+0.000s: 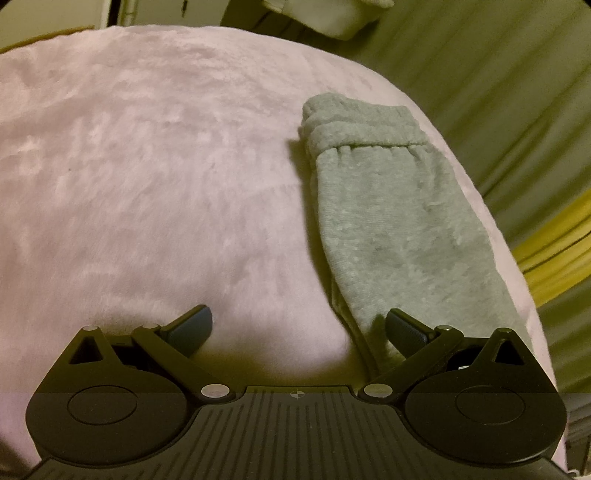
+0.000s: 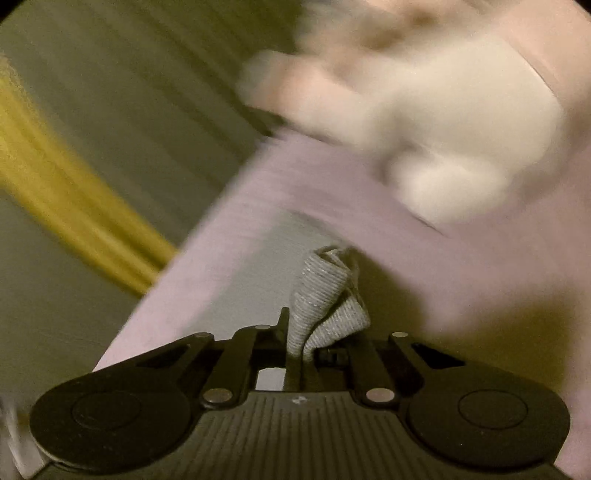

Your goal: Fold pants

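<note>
in the left wrist view, the left tool (image 1: 297, 328) hangs with its two fingers spread wide, nothing between them. its blue-grey pads (image 1: 195, 326) sit low over a pink fleecy blanket (image 1: 147, 166) that covers most of the frame. the grey pants (image 1: 391, 221) lie folded into a long narrow bundle on the right part of the blanket, close to its right edge. the elastic waistband (image 1: 362, 129) is at the far end, doubled over itself, and the near end of the bundle runs under the tool's right-hand finger; whether that pad touches the cloth cannot be told. past the blanket's edge on the right there is striped olive bedding (image 1: 517, 92) and a yellow band (image 1: 554, 236). a pale bundle (image 1: 332, 18) sits at the top of the frame beyond the blanket.

in the right wrist view, everything but the tool is smeared by motion blur. the right tool (image 2: 299, 343) has its fingers pressed together and pinches a ribbed grey cuff (image 2: 325, 295) of the pants, which stands up crumpled from between them. behind the cuff a pale grey strip, probably the rest of the pants, lies across the pink blanket (image 2: 480, 277). a whitish, shapeless mass (image 2: 461, 129) lies farther back on the blanket, too blurred to name. olive bedding (image 2: 129, 110) and the yellow band (image 2: 74, 206) fill the left side.
</note>
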The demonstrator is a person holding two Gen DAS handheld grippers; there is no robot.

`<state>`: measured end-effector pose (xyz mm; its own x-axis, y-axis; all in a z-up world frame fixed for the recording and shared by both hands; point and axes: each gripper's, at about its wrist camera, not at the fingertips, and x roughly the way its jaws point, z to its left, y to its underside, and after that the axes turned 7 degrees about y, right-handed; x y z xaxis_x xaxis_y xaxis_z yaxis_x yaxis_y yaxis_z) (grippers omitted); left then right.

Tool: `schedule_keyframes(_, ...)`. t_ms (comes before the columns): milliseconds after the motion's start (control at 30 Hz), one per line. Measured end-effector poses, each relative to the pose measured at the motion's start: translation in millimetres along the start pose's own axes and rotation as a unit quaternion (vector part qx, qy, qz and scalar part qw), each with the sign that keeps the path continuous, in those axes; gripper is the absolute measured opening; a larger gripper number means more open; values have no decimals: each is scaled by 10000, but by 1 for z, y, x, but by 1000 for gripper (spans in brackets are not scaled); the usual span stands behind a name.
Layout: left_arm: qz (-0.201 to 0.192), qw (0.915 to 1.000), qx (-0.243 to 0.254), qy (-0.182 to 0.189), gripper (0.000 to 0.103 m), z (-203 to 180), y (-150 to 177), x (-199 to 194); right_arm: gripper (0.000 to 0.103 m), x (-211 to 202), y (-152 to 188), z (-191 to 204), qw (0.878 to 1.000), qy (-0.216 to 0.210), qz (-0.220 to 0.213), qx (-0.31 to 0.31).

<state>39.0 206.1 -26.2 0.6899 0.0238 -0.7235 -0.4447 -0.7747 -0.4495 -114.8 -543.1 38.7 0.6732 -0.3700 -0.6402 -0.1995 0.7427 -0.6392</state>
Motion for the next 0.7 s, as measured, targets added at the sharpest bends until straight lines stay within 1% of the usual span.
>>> schedule_keyframes(33, -3, 10000, -27, 25, 103, 1, 0, 0, 9, -15, 0, 36, 9981, -205, -255, -526)
schedule_keyframes(67, -2, 10000, -37, 39, 103, 1, 0, 0, 9, -25, 4, 63, 9942, -399, -410, -906)
schedule_keyframes(100, -4, 10000, -44, 49, 103, 1, 0, 0, 9, -37, 15, 100, 9850, -739, -542, -1463)
schedule_keyframes(133, -7, 10000, -51, 62, 103, 1, 0, -1, 9, -45, 27, 127, 9756, -991, -589, -1866)
schedule_keyframes(167, -11, 9999, -63, 78, 103, 2, 0, -1, 9, -51, 46, 155, 9626, -1287, -561, -2317)
schedule_keyframes(200, -14, 9999, -77, 100, 103, 3, 0, -2, 9, -53, 70, 180, 9474, -1579, -423, -2752)
schedule_keyframes(233, -20, 9999, -98, 132, 103, 4, 0, -2, 9, -52, 94, 198, 9321, -1735, -326, -3164)
schedule_keyframes(267, -22, 9998, -120, 163, 103, 5, 0, -3, 9, -48, 121, 213, 9141, -1800, -267, -3623)
schedule_keyframes(300, -27, 9997, -148, 198, 103, 6, 0, -3, 10, -40, 150, 224, 8996, -1806, -91, -3976)
schedule_keyframes(333, -38, 9996, -183, 233, 103, 8, 0, -3, 10, -23, 181, 232, 8898, -1699, 332, -4221)
schedule_keyframes(367, -40, 9994, -208, 258, 103, 9, 0, -3, 10, -6, 201, 236, 8835, -1532, 721, -4367)
schedule_keyframes(400, -35, 9994, -230, 274, 103, 10, -1, -3, 10, 13, 223, 238, 8763, -1255, 1131, -4513)
schedule_keyframes(433, -31, 9993, -243, 285, 103, 10, -1, -3, 11, 23, 241, 236, 8741, -1088, 1295, -4554)
schedule_keyframes(467, -30, 9993, -243, 288, 103, 10, -1, -2, 11, 19, 247, 235, 8760, -1078, 1068, -4578)
schedule_keyframes(500, -29, 9993, -234, 281, 103, 10, -1, -2, 11, 15, 248, 239, 8741, -1030, 989, -4643)
schedule_keyframes(600, -9, 9995, -205, 244, 103, 8, -1, 0, 10, 6, 233, 243, 8808, -1079, 1095, -4478)
schedule_keyframes(667, -22, 9995, -200, 225, 103, 8, -1, 0, 10, -5, 222, 242, 8900, -1197, 938, -4299)
schedule_keyframes(700, -24, 9995, -194, 228, 103, 7, 0, -1, 10, -13, 220, 248, 8934, -1245, 816, -4239)
